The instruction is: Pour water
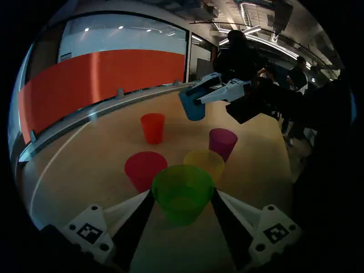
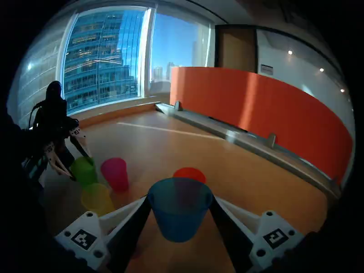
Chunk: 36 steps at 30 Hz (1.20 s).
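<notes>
At bottom centre of the left gripper view, the left hand-held gripper (image 1: pixel 182 196) clamps an upright green cup (image 1: pixel 182 184). Upper centre, well apart above the table (image 1: pixel 98 152), the right hand-held gripper (image 1: pixel 199 94) grips a blue cup (image 1: pixel 191 110), raised higher.

The green cup (image 1: pixel 183 193) and the blue cup (image 2: pixel 180 207) are seen to be of translucent plastic — smooth, faintly glossy, with light passed through the walls. The same tinted plastic is shown by the red cup (image 1: pixel 144 169), yellow cup (image 1: pixel 205 163), purple cup (image 1: pixel 223 142) and orange cup (image 1: pixel 153 127). The table (image 1: pixel 91 159) is finished in pale wood, smooth and satin. The fingers (image 1: pixel 120 208) of the left gripper (image 1: pixel 182 194) are cased in matt white plastic.
</notes>
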{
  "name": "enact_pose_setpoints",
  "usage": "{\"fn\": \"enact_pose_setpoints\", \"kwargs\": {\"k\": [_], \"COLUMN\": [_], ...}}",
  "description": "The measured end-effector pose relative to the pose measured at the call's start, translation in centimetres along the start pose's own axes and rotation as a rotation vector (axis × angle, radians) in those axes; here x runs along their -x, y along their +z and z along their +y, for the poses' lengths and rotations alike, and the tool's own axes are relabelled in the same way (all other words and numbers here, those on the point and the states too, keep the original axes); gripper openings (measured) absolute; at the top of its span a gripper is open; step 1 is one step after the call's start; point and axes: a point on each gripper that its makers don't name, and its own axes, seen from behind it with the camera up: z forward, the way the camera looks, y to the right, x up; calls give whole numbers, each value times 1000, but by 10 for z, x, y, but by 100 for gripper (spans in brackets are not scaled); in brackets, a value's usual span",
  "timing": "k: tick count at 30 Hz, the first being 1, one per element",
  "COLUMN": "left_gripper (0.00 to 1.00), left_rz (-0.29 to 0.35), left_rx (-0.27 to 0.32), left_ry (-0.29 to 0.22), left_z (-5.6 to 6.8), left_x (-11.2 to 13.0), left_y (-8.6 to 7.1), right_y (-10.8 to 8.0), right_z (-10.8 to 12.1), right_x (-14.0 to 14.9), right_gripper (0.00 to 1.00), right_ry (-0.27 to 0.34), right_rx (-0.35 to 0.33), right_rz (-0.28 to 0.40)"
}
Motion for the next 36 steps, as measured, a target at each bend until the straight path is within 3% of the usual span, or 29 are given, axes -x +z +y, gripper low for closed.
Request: {"fn": "enact_pose_setpoints", "kwargs": {"k": [18, 36], "left_gripper": [86, 87], "left_rz": [-78, -102], "left_rx": [29, 21], "left_ry": [56, 92], "left_z": [-3, -6], "left_x": [23, 31], "left_y": [13, 7], "right_y": [16, 21], "right_z": [-1, -14], "right_x": [23, 48], "right_gripper": [91, 92], "right_ry": [15, 26], "right_rx": [-23, -49], "right_rz": [-51, -109]}}
